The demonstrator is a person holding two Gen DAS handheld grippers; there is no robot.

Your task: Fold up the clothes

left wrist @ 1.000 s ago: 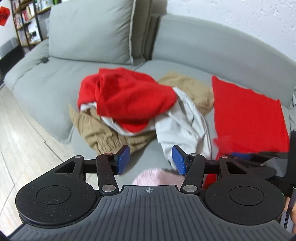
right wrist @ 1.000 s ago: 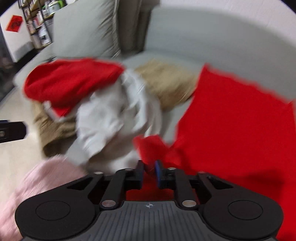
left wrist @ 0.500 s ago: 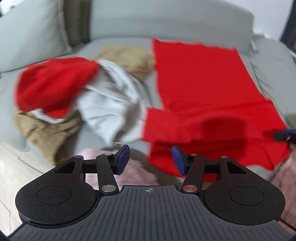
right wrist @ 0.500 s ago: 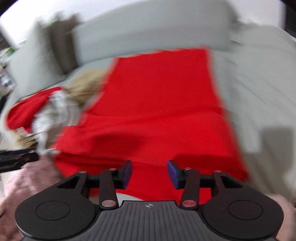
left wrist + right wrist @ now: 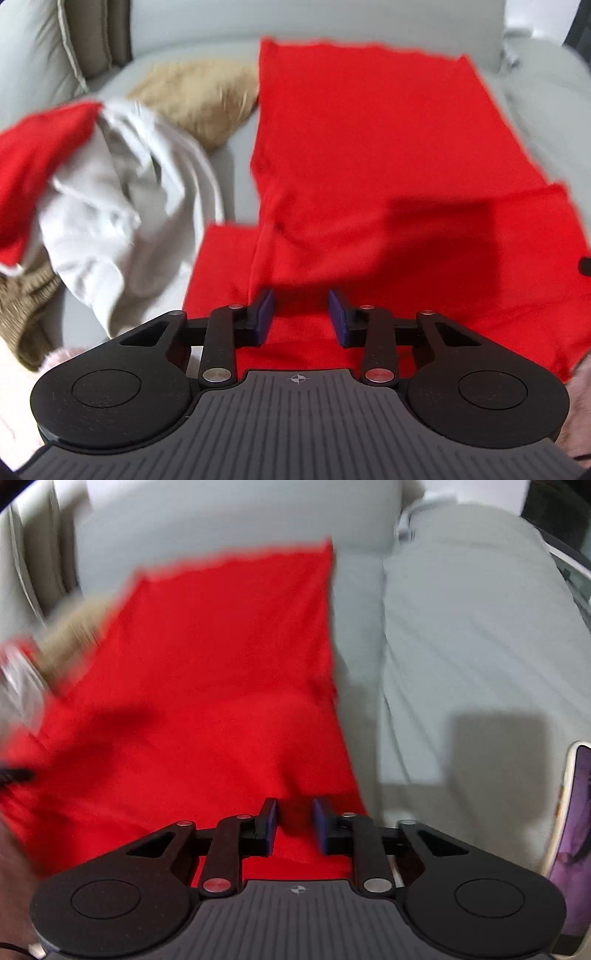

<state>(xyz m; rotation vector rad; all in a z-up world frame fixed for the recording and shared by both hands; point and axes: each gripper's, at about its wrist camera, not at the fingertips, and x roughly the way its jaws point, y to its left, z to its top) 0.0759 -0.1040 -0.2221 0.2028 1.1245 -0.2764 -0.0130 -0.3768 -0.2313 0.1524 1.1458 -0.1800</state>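
At the far left a heap of unfolded clothes (image 5: 110,206) is seen, red, white and tan. Right of it the red garment (image 5: 369,155) is spread flat on the grey sofa (image 5: 546,103), its long axis running from near to far. Its near edge lies directly under both grippers. The left gripper (image 5: 301,317) is set over the near left part, the right gripper (image 5: 294,825) over the near right corner. Both sets of jaws are closing, part open, with red cloth between them but not visibly pinched. A phone (image 5: 576,834) is propped at the far right.

Both hand-held grippers lower, closing over red shirt (image 5: 369,155)
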